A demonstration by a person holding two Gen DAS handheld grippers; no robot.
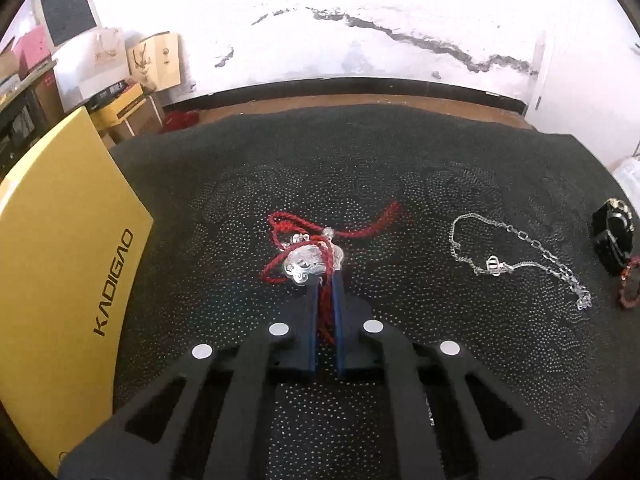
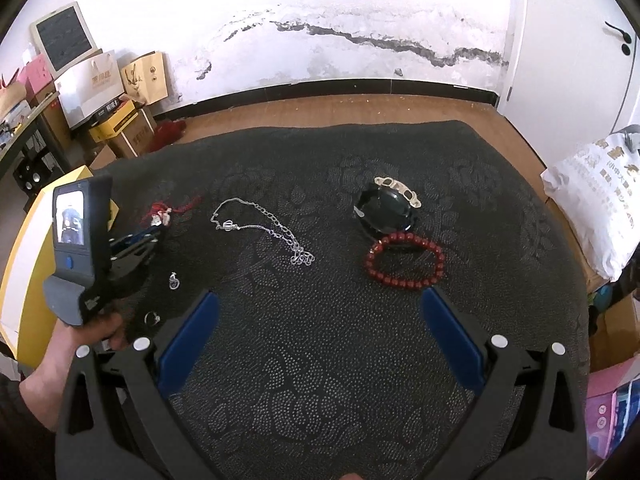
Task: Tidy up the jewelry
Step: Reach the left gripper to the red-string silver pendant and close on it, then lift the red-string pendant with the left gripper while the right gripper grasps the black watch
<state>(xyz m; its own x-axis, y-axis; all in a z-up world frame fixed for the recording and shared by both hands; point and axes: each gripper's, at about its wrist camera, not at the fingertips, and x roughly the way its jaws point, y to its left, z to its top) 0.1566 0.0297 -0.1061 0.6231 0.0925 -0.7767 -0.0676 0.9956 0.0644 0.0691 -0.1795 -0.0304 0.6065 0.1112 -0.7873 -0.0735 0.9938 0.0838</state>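
My left gripper (image 1: 326,280) is shut on the red cord necklace (image 1: 316,236), whose silver pendant (image 1: 310,264) rests at the fingertips on the black cloth (image 1: 360,160). The same necklace shows far left in the right wrist view (image 2: 164,214). A silver chain (image 1: 520,256) lies to the right; it also shows in the right wrist view (image 2: 260,224). My right gripper (image 2: 320,304) is open and empty above the cloth. Ahead of it lie a red bead bracelet (image 2: 404,264) and a black jewelry box (image 2: 388,208) with a pale bracelet (image 2: 398,190) on it.
A yellow box (image 1: 60,260) lies at the cloth's left edge. Two small silver pieces (image 2: 173,280) (image 2: 152,317) lie near the left hand. A white bag (image 2: 592,200) sits at the right. Cartons and bags (image 2: 112,92) stand at the back left.
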